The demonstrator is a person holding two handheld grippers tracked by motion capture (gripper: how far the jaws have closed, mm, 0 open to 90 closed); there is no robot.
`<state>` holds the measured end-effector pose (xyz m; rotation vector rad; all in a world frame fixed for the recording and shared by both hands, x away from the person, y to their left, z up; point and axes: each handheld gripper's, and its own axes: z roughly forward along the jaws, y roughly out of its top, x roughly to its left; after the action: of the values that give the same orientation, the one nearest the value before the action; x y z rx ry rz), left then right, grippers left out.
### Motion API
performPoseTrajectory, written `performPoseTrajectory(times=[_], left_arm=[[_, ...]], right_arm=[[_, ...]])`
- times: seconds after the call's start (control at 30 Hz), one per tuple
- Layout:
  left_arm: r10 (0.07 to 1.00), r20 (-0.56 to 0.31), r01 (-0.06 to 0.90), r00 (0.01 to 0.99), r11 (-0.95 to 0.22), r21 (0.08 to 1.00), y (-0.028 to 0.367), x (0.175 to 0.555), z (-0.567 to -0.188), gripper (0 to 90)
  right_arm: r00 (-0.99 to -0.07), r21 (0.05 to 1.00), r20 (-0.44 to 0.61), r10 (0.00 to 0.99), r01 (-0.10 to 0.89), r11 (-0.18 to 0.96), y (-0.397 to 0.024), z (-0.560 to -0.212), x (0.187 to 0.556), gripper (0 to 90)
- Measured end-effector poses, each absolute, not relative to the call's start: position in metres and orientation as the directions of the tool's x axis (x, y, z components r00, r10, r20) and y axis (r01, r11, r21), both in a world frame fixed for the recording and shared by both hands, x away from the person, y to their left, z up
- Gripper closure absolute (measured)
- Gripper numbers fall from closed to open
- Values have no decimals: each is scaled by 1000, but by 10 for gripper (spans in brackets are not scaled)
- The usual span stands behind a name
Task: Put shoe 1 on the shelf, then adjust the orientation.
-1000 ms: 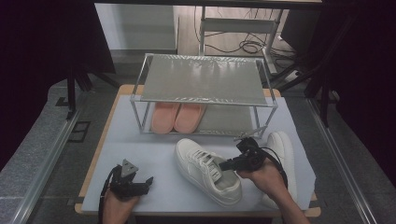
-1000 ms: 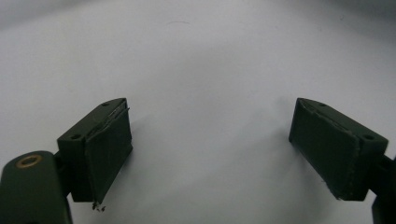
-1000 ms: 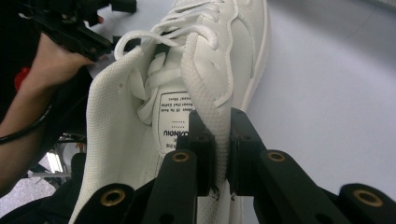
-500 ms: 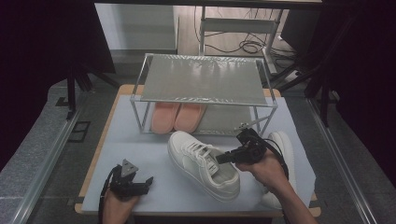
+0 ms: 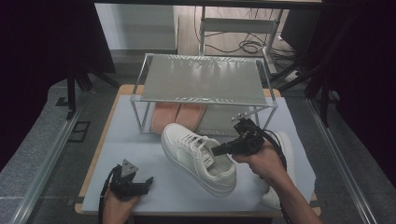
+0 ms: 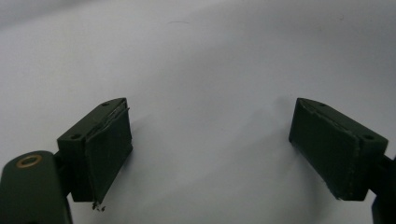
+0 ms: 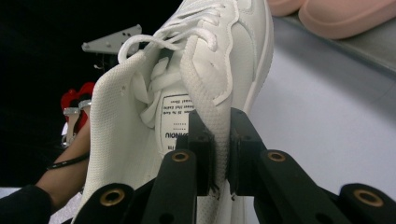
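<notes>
While the left gripper (image 5: 145, 183) sits low at the near left corner of the counter (image 5: 121, 140), its jaws are spread wide with nothing between them, and in the left gripper view the two black pads (image 6: 108, 151) frame bare pale surface. Over on the right, the right gripper (image 5: 215, 150) is pinching the white sneaker (image 5: 198, 156) by the edge of its collar, right beside the tongue; the right gripper view shows the knit rim squeezed tight between both pads (image 7: 205, 149), laces and a printed label just above the pinch. That sneaker hangs tilted in the high view, toe pointing away and to the left toward the rack (image 5: 201, 81), heel end nearest the person's right hand (image 5: 261, 161). Whether the sole touches the counter at all, the pictures don't let me say. Behind the hand, a second white sneaker (image 5: 282, 149) lies on the counter along the right side, partly covered by the forearm. Under the rack's metal shelf, a pair of pink shoes (image 5: 180, 116) rests side by side on the counter, just beyond the held sneaker's toe. A black cable (image 5: 275, 144) loops from the right gripper across the wrist.
</notes>
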<state>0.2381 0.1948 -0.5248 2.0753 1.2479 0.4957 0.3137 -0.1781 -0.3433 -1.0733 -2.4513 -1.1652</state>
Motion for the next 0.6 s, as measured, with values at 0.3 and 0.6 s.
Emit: performPoseTrajectory(times=[0.3,0.6], left_arm=[[879,-11,632,476,-333,700,195,238,-525,130],[880,-10,630,475,-332,702,195,238,-525,131]], right_arm=[[-704,589,489,515,702,400,-174,-330,319,823],[-698,593,506,507,709,382,-173,-320,323,823]])
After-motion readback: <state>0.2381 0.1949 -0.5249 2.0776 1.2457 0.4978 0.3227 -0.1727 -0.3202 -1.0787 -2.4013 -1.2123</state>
